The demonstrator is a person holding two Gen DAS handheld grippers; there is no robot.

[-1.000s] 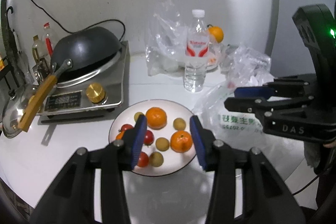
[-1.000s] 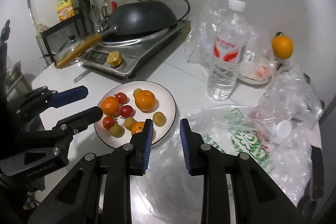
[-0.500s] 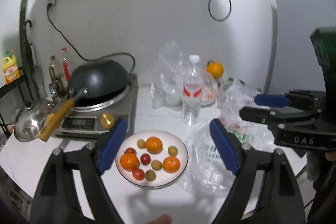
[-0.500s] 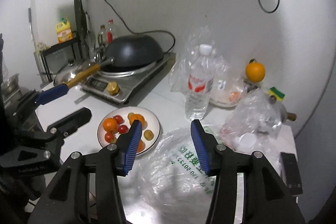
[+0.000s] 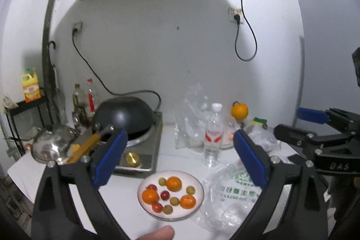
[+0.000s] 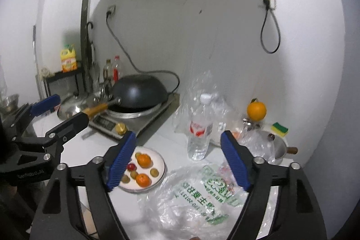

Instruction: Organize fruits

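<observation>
Both views look from high and well back, down and forward along their own tool. The left wrist view faces the plate [image 5: 170,194] at lower centre; the right wrist view has the plate [image 6: 160,169] at lower left. Both share the bottle [image 5: 213,138] [image 6: 199,129], wok [image 5: 125,115] [image 6: 139,91] and table [image 5: 180,156] [image 6: 162,138].

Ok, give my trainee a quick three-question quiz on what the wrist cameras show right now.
1. True or false: both tongs, left and right, are open and hold nothing.
2. How many mandarins lie on the white plate?
3. What lies right of the plate: A) printed plastic bag, B) wok, C) water bottle?

Key: 1 true. 2 three. 3 A.
</observation>
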